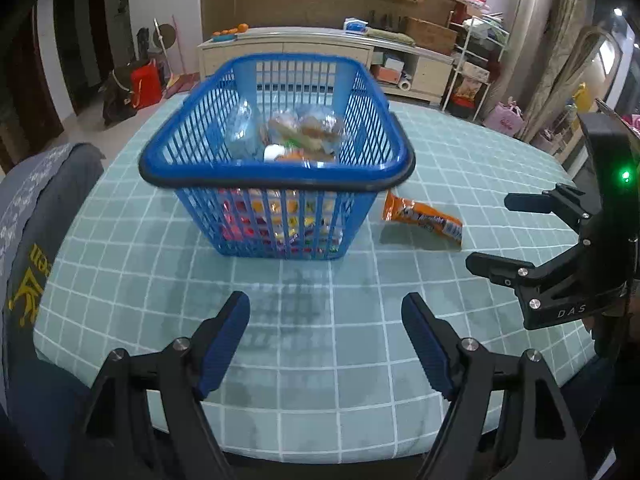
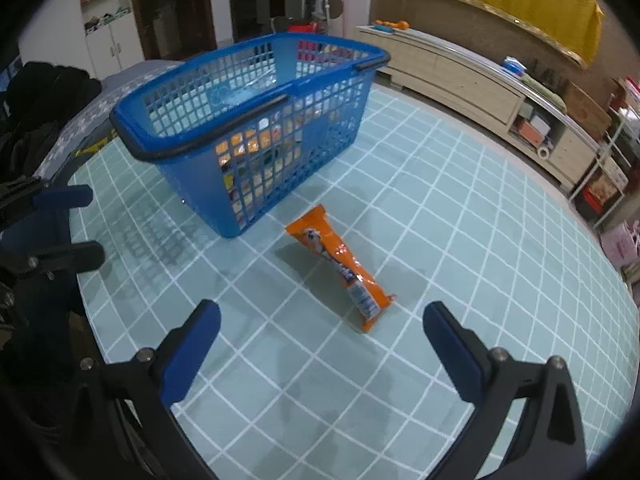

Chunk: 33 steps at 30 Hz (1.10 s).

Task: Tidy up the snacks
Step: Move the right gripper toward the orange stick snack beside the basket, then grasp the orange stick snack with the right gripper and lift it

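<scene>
A round table fills both views, covered in a smooth pale-teal cloth gridded with thin white lines. On it stands a blue plastic basket, lattice-walled, tapering towards its base, with black handles folded along the rim; crinkly clear and bright snack packs lie inside. Just beside the basket's right corner, flat on the cloth, lies an orange packet, long, glossy and foil-like, with crimped ends. The left claw hovers low in front of the basket, ribbed blue pads spread wide, holding nothing. The right claw hangs near the packet's end, likewise spread wide and empty.
</scene>
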Each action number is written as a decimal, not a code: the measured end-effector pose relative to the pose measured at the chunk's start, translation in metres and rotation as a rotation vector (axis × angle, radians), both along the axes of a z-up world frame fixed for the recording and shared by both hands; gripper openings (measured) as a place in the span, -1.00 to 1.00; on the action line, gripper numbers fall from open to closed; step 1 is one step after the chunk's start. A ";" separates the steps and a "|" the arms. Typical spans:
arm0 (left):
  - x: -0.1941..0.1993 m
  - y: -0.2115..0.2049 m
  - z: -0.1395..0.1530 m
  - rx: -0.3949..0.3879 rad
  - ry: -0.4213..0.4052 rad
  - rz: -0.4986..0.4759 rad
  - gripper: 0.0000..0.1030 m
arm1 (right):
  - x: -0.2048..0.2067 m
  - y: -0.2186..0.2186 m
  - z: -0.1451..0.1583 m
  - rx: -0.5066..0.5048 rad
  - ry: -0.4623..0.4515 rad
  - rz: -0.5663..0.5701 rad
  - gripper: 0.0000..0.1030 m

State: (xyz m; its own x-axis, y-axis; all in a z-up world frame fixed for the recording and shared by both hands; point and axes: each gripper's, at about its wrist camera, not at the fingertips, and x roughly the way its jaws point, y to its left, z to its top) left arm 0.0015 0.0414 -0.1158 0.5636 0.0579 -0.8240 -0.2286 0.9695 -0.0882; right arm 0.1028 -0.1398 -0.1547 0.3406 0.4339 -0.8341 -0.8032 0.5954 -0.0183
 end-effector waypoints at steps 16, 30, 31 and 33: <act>0.020 -0.012 -0.037 -0.013 0.053 0.058 0.49 | 0.029 0.028 -0.042 -0.064 0.015 0.123 0.18; 0.016 -0.010 -0.041 -0.021 0.040 0.081 0.49 | 0.033 0.025 -0.053 -0.089 0.029 0.132 -0.56; 0.014 -0.010 -0.041 -0.021 0.038 0.083 0.49 | 0.027 0.024 -0.052 -0.093 0.022 0.141 -0.58; 0.011 -0.008 -0.039 -0.029 0.033 0.084 0.49 | 0.019 0.023 -0.051 -0.097 0.022 0.151 -0.59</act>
State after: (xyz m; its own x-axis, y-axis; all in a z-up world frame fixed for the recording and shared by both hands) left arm 0.0126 0.0336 -0.1547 0.5299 0.0797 -0.8443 -0.3125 0.9439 -0.1070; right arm 0.1222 -0.1167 -0.2054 0.2584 0.3963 -0.8810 -0.8844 0.4640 -0.0507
